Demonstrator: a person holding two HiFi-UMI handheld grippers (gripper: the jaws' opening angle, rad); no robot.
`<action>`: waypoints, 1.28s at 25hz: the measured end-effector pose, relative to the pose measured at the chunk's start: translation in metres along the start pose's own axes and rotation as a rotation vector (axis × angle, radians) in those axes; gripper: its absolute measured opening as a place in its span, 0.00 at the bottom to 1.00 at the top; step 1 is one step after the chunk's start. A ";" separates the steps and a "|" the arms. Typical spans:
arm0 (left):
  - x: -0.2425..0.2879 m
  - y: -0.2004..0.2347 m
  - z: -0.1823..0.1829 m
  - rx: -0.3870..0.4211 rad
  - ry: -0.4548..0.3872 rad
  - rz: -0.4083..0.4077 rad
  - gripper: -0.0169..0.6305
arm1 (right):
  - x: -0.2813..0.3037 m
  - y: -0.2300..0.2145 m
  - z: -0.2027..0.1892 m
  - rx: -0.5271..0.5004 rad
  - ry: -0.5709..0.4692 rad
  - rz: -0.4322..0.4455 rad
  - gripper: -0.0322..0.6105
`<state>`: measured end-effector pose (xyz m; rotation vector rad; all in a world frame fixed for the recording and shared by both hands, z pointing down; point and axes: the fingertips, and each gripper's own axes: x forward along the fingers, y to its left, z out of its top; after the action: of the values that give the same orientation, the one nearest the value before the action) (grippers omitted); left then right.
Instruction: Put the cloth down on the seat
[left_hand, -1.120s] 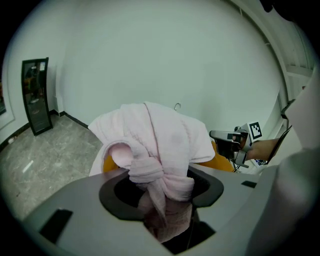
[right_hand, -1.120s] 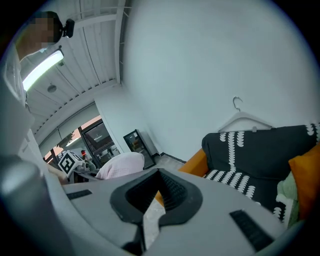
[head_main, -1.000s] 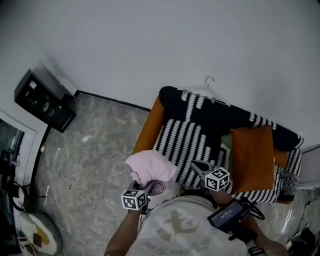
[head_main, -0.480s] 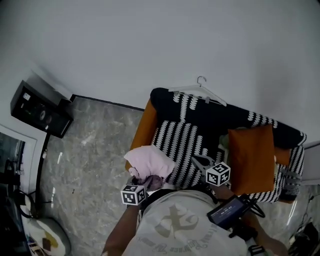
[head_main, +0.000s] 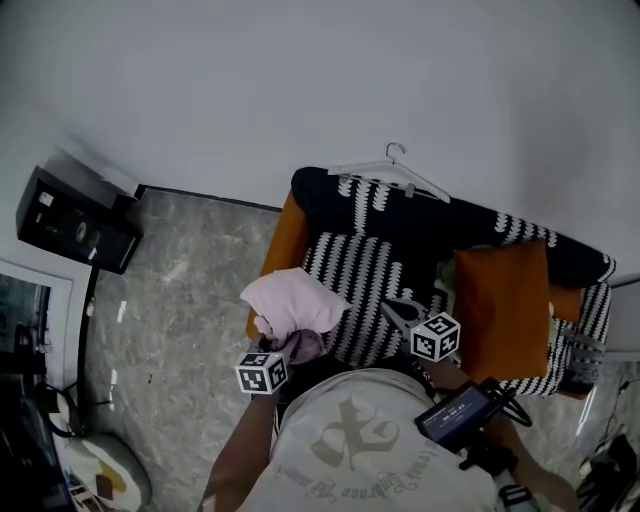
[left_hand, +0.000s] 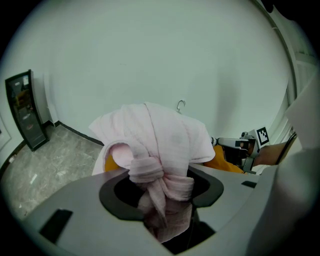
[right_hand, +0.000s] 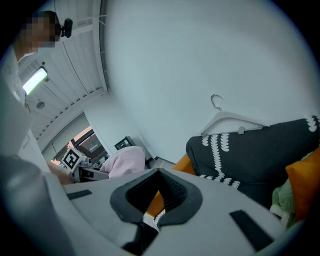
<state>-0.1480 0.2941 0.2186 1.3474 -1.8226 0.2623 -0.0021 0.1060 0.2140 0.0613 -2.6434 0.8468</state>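
A bunched, knotted pink cloth hangs over the left front corner of the sofa seat, which has a black-and-white striped cover. My left gripper is shut on the cloth's lower part. In the left gripper view the cloth fills the space between the jaws of the left gripper and hides the seat. My right gripper hovers over the seat's front edge, to the right of the cloth. Its jaws look shut, with nothing between them in the right gripper view. There the cloth shows at the left.
An orange cushion leans on the sofa's right half, with something green beside it. A white hanger rests on the backrest. The sofa's orange arm is at its left end. A black speaker stands on the marble floor at the left.
My left gripper has carried the cloth closer to the sofa's left front corner. My right gripper has moved along with it, over the seat's front edge.
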 end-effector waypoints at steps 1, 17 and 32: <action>0.005 0.000 0.004 -0.004 0.002 -0.001 0.38 | 0.000 -0.004 0.001 0.005 0.000 -0.001 0.07; 0.066 0.009 0.023 0.089 0.142 -0.081 0.38 | 0.013 -0.032 0.001 0.072 -0.009 -0.096 0.07; 0.138 0.030 0.021 0.215 0.323 -0.207 0.39 | 0.008 -0.063 -0.017 0.173 -0.051 -0.302 0.07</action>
<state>-0.1945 0.1981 0.3127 1.5298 -1.4068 0.5439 0.0052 0.0650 0.2643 0.5188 -2.5113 0.9732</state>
